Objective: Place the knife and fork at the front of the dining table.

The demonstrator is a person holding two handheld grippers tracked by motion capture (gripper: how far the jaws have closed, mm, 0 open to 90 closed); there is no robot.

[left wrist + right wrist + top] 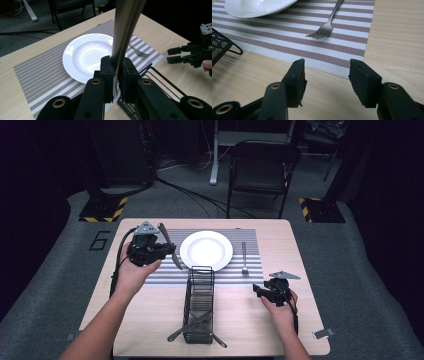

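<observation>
My left gripper (170, 249) is shut on a long metal knife (169, 245), held above the left part of the striped placemat (170, 275). In the left gripper view the knife (125, 30) rises steeply from between the closed pads (107, 72). A white plate (206, 250) sits mid-mat, with a fork (244, 257) lying to its right. My right gripper (257, 290) rests low on the table at the right, open and holding nothing. In its own view the right gripper (325, 72) points at the mat's near edge, with the fork (327, 27) beyond.
A black wire caddy (200, 305) stands at the table's front centre, with utensils poking out at its near end. A folding chair (262, 167) stands behind the table. The caddy's rim (219, 47) shows left of the right gripper.
</observation>
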